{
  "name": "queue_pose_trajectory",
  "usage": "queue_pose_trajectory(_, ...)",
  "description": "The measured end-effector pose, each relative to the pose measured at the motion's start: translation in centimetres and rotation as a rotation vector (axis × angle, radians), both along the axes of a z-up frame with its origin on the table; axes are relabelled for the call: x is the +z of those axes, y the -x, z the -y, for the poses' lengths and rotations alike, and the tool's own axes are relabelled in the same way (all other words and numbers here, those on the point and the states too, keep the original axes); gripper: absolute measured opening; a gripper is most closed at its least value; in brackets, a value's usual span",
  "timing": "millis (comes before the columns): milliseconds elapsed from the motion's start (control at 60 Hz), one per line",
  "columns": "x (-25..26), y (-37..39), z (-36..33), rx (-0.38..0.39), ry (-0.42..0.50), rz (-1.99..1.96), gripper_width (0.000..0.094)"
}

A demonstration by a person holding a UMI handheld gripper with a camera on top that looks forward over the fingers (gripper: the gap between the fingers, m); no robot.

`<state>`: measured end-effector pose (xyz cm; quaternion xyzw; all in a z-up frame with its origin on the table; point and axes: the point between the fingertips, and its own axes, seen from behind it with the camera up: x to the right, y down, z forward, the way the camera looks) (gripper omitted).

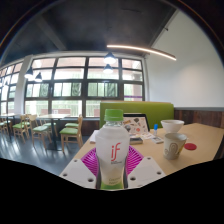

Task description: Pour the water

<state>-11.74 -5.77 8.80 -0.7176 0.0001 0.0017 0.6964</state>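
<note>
Between the gripper's two fingers, a clear bottle with a green cap stands upright, both pink pads pressed against its sides; the gripper is closed on it. The bottle's long axis is vertical. On the table, ahead and to the right, sit a white cup and, farther off, a white bowl. The cup lies right of the bottle, apart from it. Judgement: pouring calls for carrying the bottle rightward and tilting its mouth toward the cup.
</note>
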Motion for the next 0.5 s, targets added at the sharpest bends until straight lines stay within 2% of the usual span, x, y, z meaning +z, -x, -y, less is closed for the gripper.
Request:
queue_pose_trajectory(133, 3.7, -0.1, -1.6, 0.033, -0.002, -0.294, 0.0296)
queue_pose_trajectory(167, 4.2, -2.8, -4.3, 0.06, -0.015, -0.414, 0.0299)
queue_pose_trajectory(233, 7.1, -5.1, -5.2, 0.076, -0.042, -0.695, 0.0298)
queue_pose_trajectory(300, 8.3, -8.1, -6.1, 0.056, -0.053, -1.011, 0.0297)
queue_pose_trajectory(433, 7.6, -14.2, -8.9, 0.059, -0.071, -1.615, 0.0297)
queue_pose_trajectory(500, 7.4, -15.6, -9.9, 0.132, -0.075, -1.856, 0.0296)
